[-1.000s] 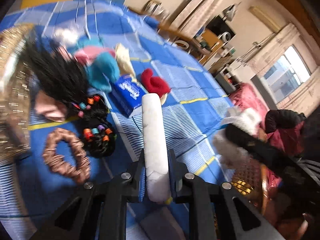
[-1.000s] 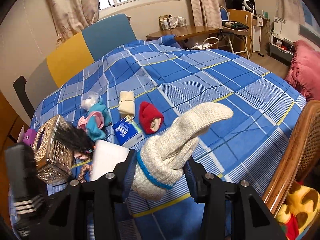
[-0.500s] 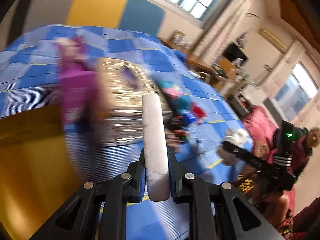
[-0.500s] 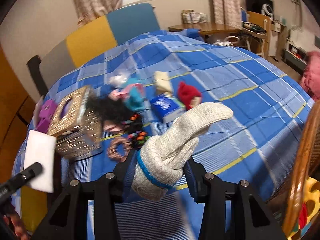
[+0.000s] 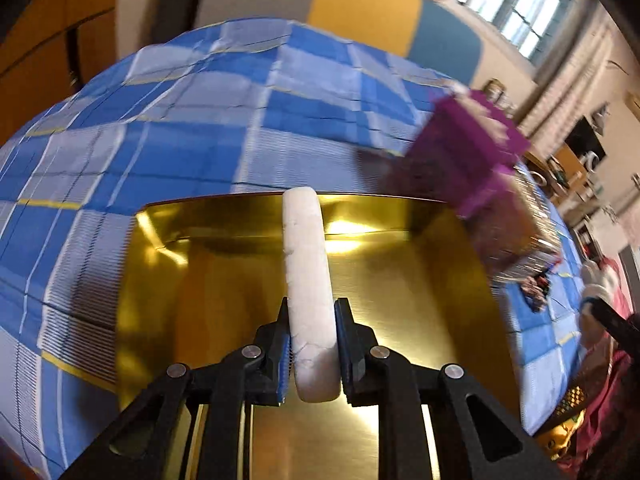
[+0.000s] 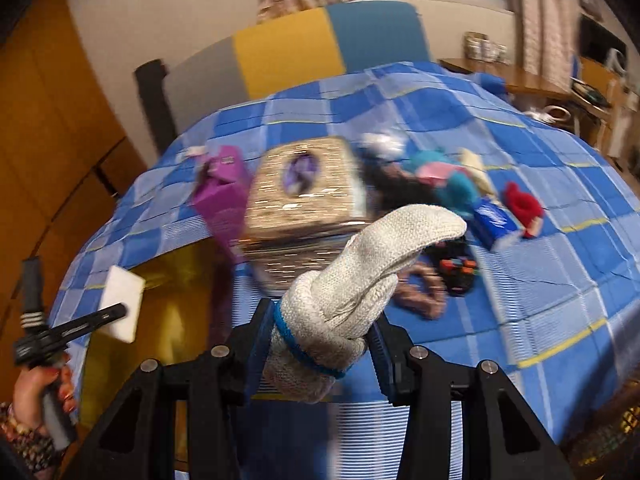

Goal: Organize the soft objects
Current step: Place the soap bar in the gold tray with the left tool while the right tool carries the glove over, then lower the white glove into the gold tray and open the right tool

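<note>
- left gripper (image 5: 311, 350): jaws nearly closed, pads clamped on both faces of a flat white foam sponge (image 5: 307, 280); sponge stands on edge between the fingers and sticks out forward past the tips.
- In the right wrist view the same white sponge (image 6: 122, 308) shows as a rectangle, held over the near-left corner of the shiny gold rectangular tray (image 6: 176, 300); a person's hand (image 6: 42, 390) grips the tool handle below it.
- Left wrist view: gold tray (image 5: 420, 300) directly under the sponge, its rim and floor bare and reflective.
- right gripper (image 6: 320, 344): jaws part open, closed on the cuff of a cream knitted work glove with a blue wrist band (image 6: 360, 284); glove's finger end arches up and to the right, past the tips.
- Gold tray sits on a blue-and-white checked bedspread (image 6: 520, 280), at its left edge.
- Just right of the tray: purple carton (image 6: 224, 188), then a gold woven tissue box with an oval opening (image 6: 304, 196), touching or nearly so; blurred, can't tell.
- Further right of the tray, beyond the tissue box: black furry item (image 6: 396, 188), teal and pink soft toy (image 6: 448, 180), blue tissue pack (image 6: 494, 220), red knitted piece (image 6: 522, 206), pinkish-brown scrunchie (image 6: 424, 294).
</note>
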`<state>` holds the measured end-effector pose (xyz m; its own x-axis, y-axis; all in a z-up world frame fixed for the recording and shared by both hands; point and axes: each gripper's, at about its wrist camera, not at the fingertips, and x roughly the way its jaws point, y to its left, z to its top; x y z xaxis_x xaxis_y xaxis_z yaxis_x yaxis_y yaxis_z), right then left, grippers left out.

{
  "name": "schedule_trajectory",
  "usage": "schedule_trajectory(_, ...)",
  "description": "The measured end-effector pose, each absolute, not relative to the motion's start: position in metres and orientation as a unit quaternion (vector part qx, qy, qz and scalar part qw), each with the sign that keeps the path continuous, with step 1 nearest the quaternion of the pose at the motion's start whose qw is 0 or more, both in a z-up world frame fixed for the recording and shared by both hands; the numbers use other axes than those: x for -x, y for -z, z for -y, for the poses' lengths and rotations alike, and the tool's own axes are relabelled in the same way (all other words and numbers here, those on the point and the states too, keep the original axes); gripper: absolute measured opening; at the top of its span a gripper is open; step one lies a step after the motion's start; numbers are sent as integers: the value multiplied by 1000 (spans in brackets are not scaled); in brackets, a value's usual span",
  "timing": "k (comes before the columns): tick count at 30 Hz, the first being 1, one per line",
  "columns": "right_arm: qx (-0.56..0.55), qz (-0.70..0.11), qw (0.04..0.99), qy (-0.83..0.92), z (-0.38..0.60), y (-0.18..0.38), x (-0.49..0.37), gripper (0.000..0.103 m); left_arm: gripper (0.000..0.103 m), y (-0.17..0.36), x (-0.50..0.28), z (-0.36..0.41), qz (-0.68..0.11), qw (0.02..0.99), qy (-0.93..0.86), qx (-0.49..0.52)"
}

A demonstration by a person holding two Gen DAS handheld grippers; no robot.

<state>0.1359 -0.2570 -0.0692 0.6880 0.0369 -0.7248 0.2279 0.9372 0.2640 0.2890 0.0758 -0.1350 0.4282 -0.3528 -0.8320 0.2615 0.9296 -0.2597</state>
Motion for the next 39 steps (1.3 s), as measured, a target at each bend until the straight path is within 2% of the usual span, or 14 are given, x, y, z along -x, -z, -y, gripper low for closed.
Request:
schedule_trajectory(7, -152, -393, 907, 12, 211, 68, -150, 46, 19, 154, -311, -105, -518, 840, 153, 52)
schedule_trajectory(9, -148, -395, 907, 4, 202, 69, -152, 46, 24, 155, -313, -107, -520, 841, 144, 43)
schedule_trajectory(11, -144, -398, 906, 2, 195, 70, -154, 46, 35, 155, -314, -109, -518, 845, 130, 36)
schedule_trajectory(17, -137, -404, 905, -5, 184, 74, -158, 46, 38, 144, -307, -120, -504, 854, 123, 44)
schedule_trajectory(24, -134, -420, 897, -15, 178, 84, -173, 47, 38, 118, -280, -138, -452, 885, 93, 64)
schedule_trajectory(39, -71, -432, 892, -114, 94, 94, -249, 49, 38, 118, -194, -148, -404, 904, 85, 112)
